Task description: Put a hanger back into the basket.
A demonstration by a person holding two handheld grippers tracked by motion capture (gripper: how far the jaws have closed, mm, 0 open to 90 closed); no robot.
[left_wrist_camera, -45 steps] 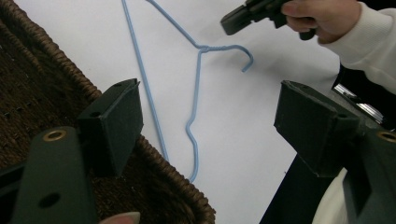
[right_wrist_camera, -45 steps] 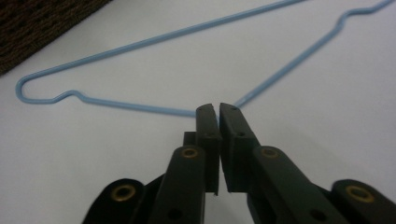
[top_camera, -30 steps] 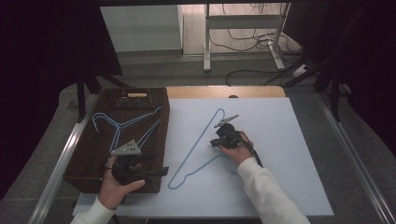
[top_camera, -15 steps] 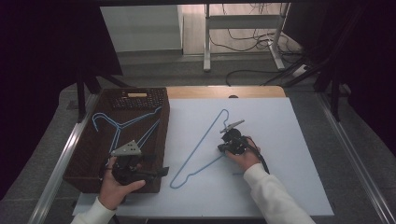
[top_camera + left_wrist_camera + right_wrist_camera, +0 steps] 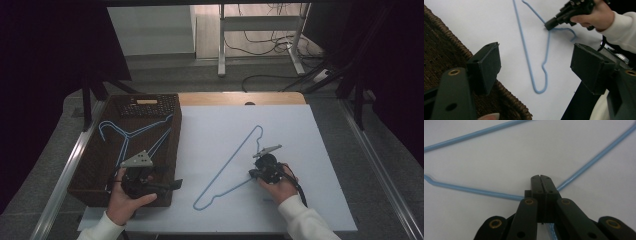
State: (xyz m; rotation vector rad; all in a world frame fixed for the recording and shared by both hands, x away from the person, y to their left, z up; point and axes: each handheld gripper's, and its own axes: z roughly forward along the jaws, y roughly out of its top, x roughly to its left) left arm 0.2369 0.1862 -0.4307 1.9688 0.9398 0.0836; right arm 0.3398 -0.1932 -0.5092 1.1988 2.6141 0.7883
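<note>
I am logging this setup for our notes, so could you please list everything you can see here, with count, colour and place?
Wire hanger on the sheet: one, light blue, flat on the white sheet, clamped by the right gripper.
Wire hangers in the basket: at least one, light blue, lying inside; exact count unclear.
Basket: one, dark brown wicker, left side of the table.
Sheet: one, white, covering most of the table.
Table: one, wooden edge at the far side.
Cables: several, dark, on the floor beyond the table.
Left gripper: one, black, jaws apart, at the basket's near corner.
Right gripper: one, black, shut on the hanger's wire.
</note>
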